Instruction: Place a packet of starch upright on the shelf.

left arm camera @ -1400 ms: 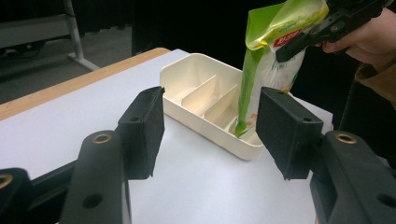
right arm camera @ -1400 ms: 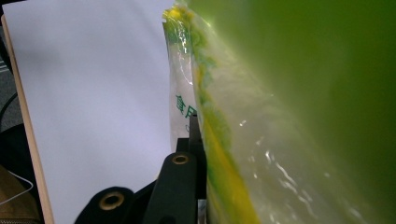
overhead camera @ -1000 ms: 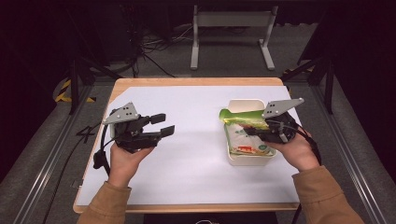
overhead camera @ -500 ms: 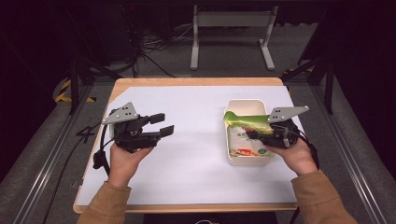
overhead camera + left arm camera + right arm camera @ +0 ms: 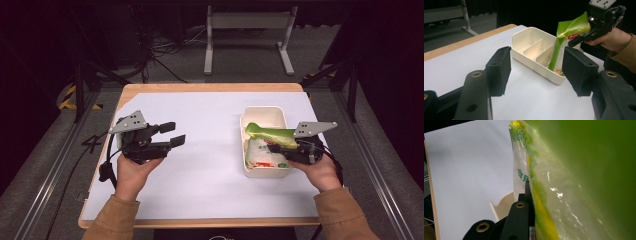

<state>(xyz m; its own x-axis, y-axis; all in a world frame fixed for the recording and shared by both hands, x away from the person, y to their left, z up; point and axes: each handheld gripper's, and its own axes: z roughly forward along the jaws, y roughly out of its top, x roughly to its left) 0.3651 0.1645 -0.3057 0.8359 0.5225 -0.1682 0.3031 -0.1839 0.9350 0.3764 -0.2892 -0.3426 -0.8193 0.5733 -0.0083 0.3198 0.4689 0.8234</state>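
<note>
High view: left gripper [image 5: 170,135] jaws apart, hovering over the white table [image 5: 210,170], holding nothing. Right gripper [image 5: 280,148] clamps a green snack bag [image 5: 267,135] above the cream divided tray [image 5: 264,115].

Left gripper view: bag's lower end dips into the tray's near compartment, probably touching its floor.

Right gripper view: jaw pressed against bag film; close and blurry.

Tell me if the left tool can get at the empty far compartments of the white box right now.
Probably yes. The left tool is open and holds nothing, with bare table between it and the white box. The green packet, held by the right tool, stands in the near end only.
</note>
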